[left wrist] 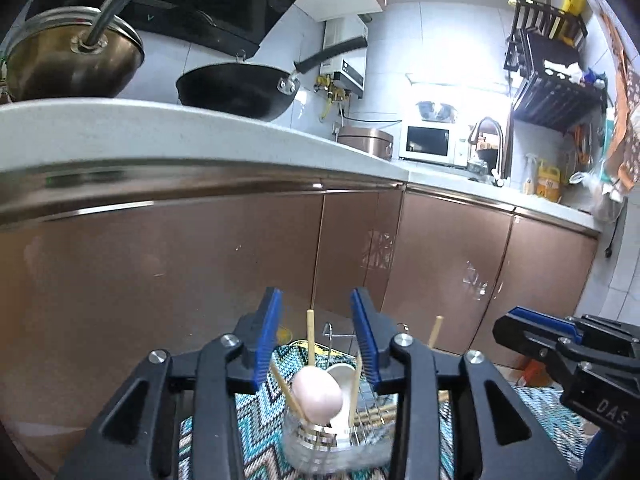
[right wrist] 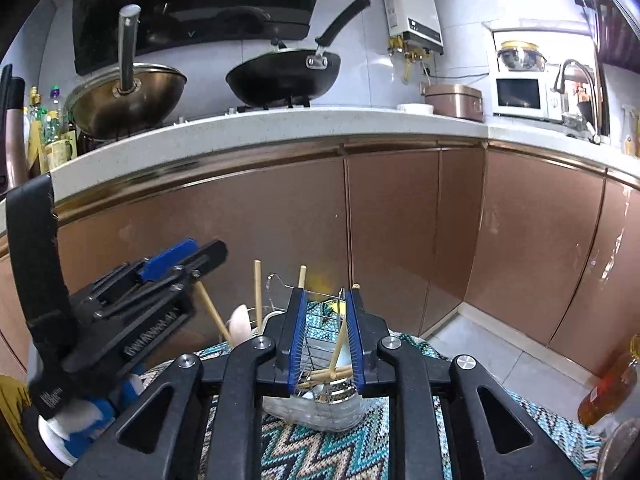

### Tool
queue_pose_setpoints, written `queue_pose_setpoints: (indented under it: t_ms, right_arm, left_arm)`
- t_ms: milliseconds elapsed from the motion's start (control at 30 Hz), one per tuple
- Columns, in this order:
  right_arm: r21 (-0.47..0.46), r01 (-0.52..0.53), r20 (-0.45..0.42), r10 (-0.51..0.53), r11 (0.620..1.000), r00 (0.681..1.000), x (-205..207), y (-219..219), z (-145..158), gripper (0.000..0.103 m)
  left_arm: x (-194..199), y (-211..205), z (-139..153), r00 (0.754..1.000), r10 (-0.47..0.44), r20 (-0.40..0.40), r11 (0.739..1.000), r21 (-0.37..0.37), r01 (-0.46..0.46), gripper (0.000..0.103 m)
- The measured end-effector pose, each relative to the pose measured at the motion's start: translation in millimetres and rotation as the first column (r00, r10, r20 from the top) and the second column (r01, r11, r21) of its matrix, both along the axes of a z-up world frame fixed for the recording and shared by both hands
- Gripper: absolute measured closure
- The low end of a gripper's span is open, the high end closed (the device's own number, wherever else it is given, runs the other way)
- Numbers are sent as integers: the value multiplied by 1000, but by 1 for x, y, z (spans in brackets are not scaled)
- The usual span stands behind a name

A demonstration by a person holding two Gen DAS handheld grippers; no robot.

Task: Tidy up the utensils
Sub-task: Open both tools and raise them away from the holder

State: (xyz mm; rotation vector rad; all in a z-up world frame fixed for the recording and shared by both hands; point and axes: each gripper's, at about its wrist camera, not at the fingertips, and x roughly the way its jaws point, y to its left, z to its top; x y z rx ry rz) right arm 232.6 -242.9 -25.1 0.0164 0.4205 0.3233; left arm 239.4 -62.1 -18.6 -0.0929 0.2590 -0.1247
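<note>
A wire utensil rack (right wrist: 320, 344) in a clear tray (right wrist: 320, 410) stands on a zigzag-patterned cloth (right wrist: 320, 456). It holds wooden chopsticks (right wrist: 258, 296), a pink spoon (left wrist: 317, 394) and a white spoon (left wrist: 344, 376). My left gripper (left wrist: 318, 296) is open above the rack's spoon side, empty. My right gripper (right wrist: 326, 296) is open above the rack's other side, its fingers (right wrist: 297, 334) flanking a leaning chopstick (right wrist: 339, 346) without touching it. The left gripper shows in the right wrist view (right wrist: 188, 254), and the right gripper in the left wrist view (left wrist: 520, 320).
Brown cabinet doors (right wrist: 392, 232) stand right behind the rack under a white counter (right wrist: 280, 124). A black wok (right wrist: 284, 76) and a metal pot (right wrist: 128, 96) sit on the stove. An amber bottle (right wrist: 608, 388) stands at the right edge. Tiled floor (right wrist: 480, 356) lies to the right.
</note>
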Motion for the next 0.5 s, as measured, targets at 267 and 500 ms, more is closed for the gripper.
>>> queue_pose_setpoints:
  t_ms: [267,500]
  right_arm:
    - [-16,6,33,-6,1000,999,-63,-1,31,82]
    - [-61,4,40,-1,998,999,-131,9,45,80]
  left_arm:
    - [-70,30,32,998,-3,-62,1000,-19,2,56]
    - [-132,60,47,993,-2,-114,1000,-2,1,50]
